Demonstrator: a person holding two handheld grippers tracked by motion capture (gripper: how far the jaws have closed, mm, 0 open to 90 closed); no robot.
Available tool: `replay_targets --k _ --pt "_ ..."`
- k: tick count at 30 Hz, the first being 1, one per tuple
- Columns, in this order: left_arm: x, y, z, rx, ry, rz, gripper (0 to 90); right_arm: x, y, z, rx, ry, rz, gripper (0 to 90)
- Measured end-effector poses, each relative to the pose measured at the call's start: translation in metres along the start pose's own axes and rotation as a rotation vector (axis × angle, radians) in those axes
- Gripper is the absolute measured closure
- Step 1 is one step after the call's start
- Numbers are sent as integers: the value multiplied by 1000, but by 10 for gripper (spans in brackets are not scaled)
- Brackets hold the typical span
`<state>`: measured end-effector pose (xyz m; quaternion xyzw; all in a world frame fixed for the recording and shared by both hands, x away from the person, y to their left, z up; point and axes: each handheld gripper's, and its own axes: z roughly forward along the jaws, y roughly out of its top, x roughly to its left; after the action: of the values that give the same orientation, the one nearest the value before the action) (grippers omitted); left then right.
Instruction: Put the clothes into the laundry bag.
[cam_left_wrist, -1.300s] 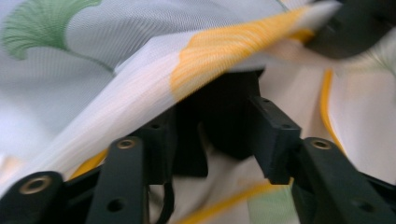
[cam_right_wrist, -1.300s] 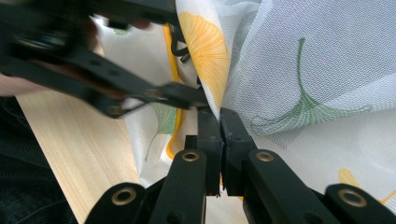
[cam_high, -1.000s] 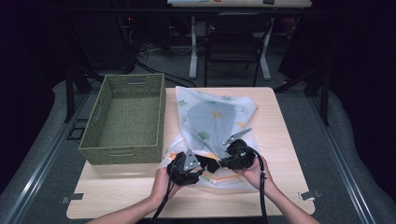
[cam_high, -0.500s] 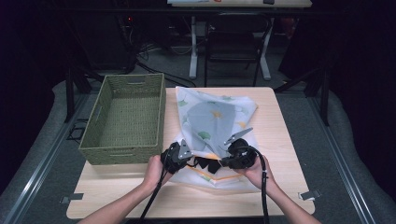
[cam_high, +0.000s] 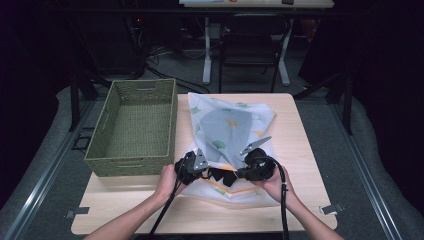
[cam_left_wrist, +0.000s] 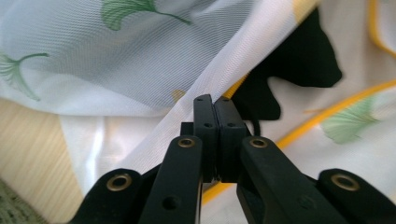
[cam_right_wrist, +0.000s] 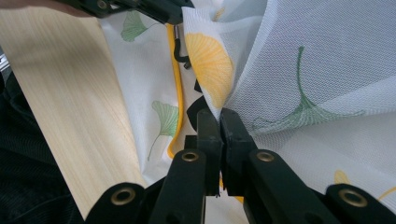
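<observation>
A white mesh cloth (cam_high: 225, 125) printed with green and yellow leaves and edged in yellow lies spread over the middle of the wooden table (cam_high: 300, 145). Both grippers work at its near part and point toward each other. My left gripper (cam_high: 211, 173) is shut, and in the left gripper view a raised fold of the mesh (cam_left_wrist: 140, 60) runs down into its jaw tips (cam_left_wrist: 215, 106). My right gripper (cam_high: 235, 176) is shut too; its tips (cam_right_wrist: 219, 119) pinch a lifted corner of the cloth (cam_right_wrist: 299, 56) beside a yellow leaf print (cam_right_wrist: 210, 65).
A green woven basket (cam_high: 131, 165) stands on the table's left half, close beside the cloth and my left hand. Bare wood (cam_high: 125, 205) lies along the near edge and to the right of the cloth. Table legs and a chair stand beyond the far edge.
My left gripper has shifted a little left and away from me along the cloth's near part. The right hand has kept its place on the cloth.
</observation>
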<state>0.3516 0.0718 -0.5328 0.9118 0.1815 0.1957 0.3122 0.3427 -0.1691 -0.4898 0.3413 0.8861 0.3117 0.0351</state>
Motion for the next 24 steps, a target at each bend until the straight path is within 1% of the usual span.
replay_targets --k 1,2,3,4,5,6,7,8,9,10,11,13,14,15,16,18,20,22,23,24 --pt "0 -1 -3 0 -7 5 898 0 0 0 7 2 -6 882" --pt "1 -1 -5 10 -39 10 899 0 -1 0 14 1 -9 881" --pt "1 -3 -7 8 -35 20 899 0 -1 0 20 6 -10 881" --pt "0 -5 -8 11 -55 19 900 0 -1 1 32 12 -13 880" --pt "-1 -8 -8 19 -72 26 900 0 -2 2 46 10 -22 881" --pt "-2 -10 -8 20 -74 28 900 1 -3 4 57 13 -31 881" --pt "-3 -12 -8 38 -109 37 900 2 -3 5 71 18 -42 881" --pt "-4 -14 -8 52 -125 50 900 3 -4 8 91 17 -55 881" --pt "-6 -17 -7 63 -133 61 900 3 -4 9 101 20 -53 880" --pt "-7 -20 -6 75 -156 63 900 4 -6 12 122 31 -67 881" --pt "-8 -22 -4 78 -162 62 900 5 -7 14 136 30 -69 881" --pt "-11 -24 -1 97 -177 66 900 6 -11 20 169 31 -87 881" --pt "-12 -24 1 107 -183 66 900 7 -12 23 183 33 -87 881" --pt "-13 -24 2 117 -199 66 900 6 -14 27 200 32 -103 881" --pt "-14 -25 3 126 -201 68 900 5 -15 30 215 32 -107 881" --pt "-14 -26 4 137 -221 60 900 4 -17 35 240 35 -121 872" --pt "-12 -27 5 141 -233 48 898 3 -19 41 262 48 -121 864" --pt "-12 -29 6 149 -231 40 895 2 -21 46 284 51 -131 834" --pt "-13 -29 7 154 -239 33 888 2 -22 47 295 58 -140 815" --pt "-12 -30 7 158 -242 37 869 2 -22 47 308 62 -154 800"
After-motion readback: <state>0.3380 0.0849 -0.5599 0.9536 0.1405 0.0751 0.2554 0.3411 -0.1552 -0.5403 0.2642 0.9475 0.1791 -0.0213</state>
